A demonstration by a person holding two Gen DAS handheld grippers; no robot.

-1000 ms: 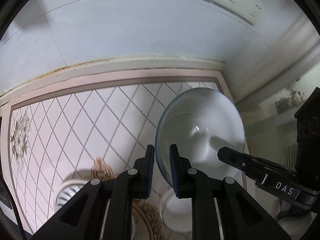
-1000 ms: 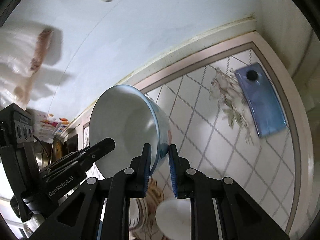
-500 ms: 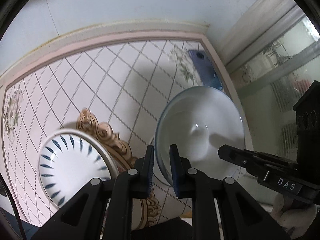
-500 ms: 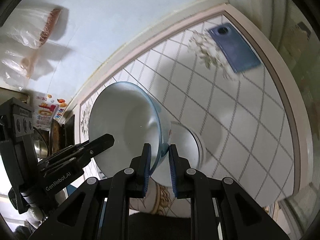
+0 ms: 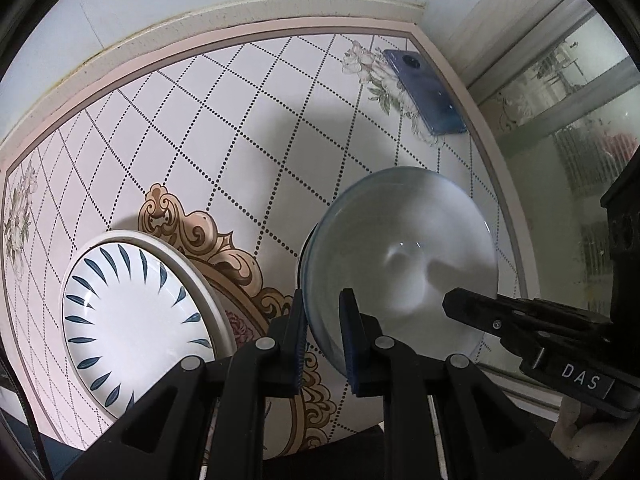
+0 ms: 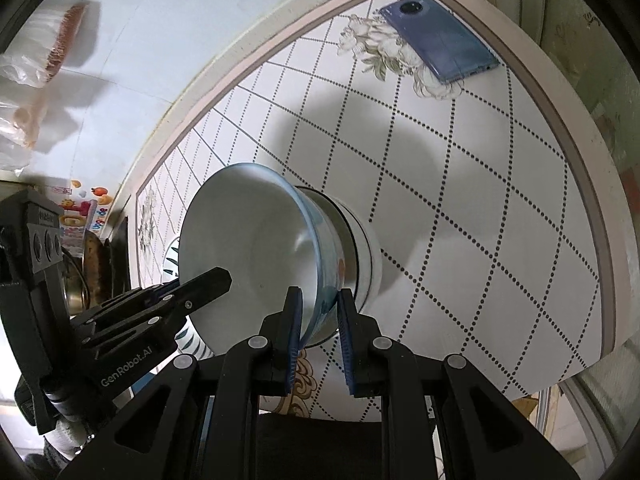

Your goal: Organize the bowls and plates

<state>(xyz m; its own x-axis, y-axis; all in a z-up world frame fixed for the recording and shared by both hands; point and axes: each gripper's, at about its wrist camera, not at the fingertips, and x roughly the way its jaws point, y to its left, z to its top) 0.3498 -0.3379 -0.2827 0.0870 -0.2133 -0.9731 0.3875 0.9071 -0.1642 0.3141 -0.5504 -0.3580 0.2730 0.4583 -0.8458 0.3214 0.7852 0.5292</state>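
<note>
Tilted blue-rimmed bowl (image 5: 400,256) over white bowl (image 6: 366,256); fluted plate (image 5: 136,320) beside.

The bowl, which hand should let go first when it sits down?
Probably the left gripper. The right gripper grips the bowl beside the white bowl below, so it can steady it.

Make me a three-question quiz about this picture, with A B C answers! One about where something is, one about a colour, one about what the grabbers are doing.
1. Where is the phone?
A. inside the bowl
B. at the table's far corner
C. on the plate

2. What colour are the marks on the plate?
A. red
B. green
C. dark blue

3. What are the two grippers doing?
A. both gripping the bowl's rim
B. both open
C. holding the phone

Answers: B, it lies flat on the table by the far corner. C, dark blue leaf strokes ring the plate. A, the left gripper and right gripper each pinch the bowl.
</note>
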